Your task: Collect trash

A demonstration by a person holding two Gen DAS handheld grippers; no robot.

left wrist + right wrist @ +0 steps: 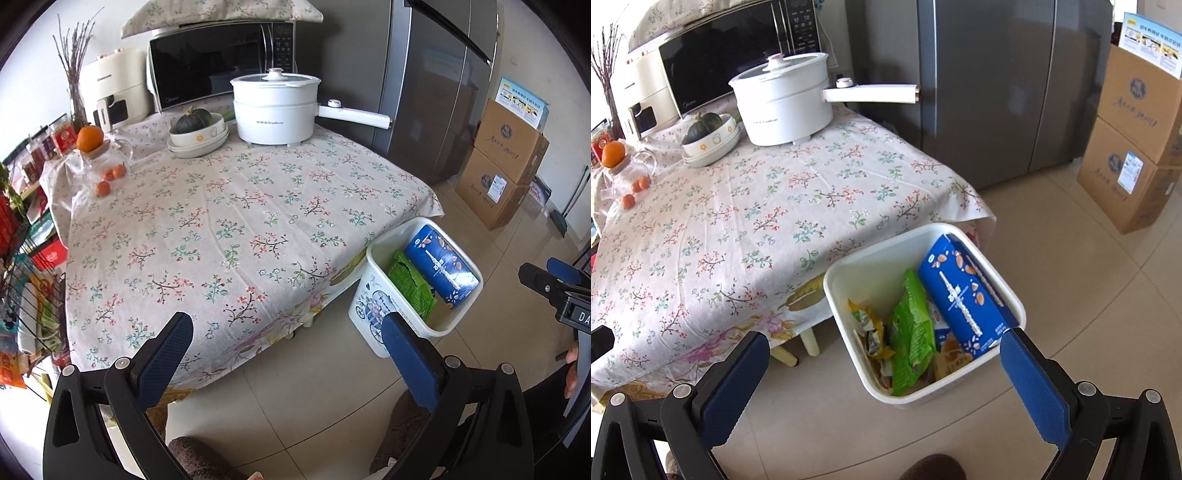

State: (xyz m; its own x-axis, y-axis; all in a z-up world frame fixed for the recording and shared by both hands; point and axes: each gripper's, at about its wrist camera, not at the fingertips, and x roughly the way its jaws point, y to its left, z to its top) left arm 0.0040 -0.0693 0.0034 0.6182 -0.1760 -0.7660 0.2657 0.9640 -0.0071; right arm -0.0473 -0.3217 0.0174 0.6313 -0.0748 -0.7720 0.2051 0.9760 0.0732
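Observation:
A white trash bin (pixel 849 325) stands on the floor at the table's near right corner; it also shows in the left wrist view (pixel 369 295). Inside lie a blue snack box (pixel 964 295), a green wrapper (pixel 910 332) and crumpled yellow wrappers (pixel 870 332). The blue box (pixel 439 266) and green wrapper (pixel 410 284) show in the left wrist view too. My right gripper (pixel 882 343) is open and empty, just above and in front of the bin. My left gripper (pixel 288 328) is open and empty over the table's front edge, left of the bin.
The floral-cloth table (pixel 236 221) carries a white electric pot (pixel 275 107), a bowl with a squash (pixel 197 134), a glass jar with oranges (pixel 98 162) and a microwave (pixel 221 62). A fridge (pixel 990 81) and cardboard boxes (pixel 1134 140) stand right. A wire rack (pixel 26 280) stands left.

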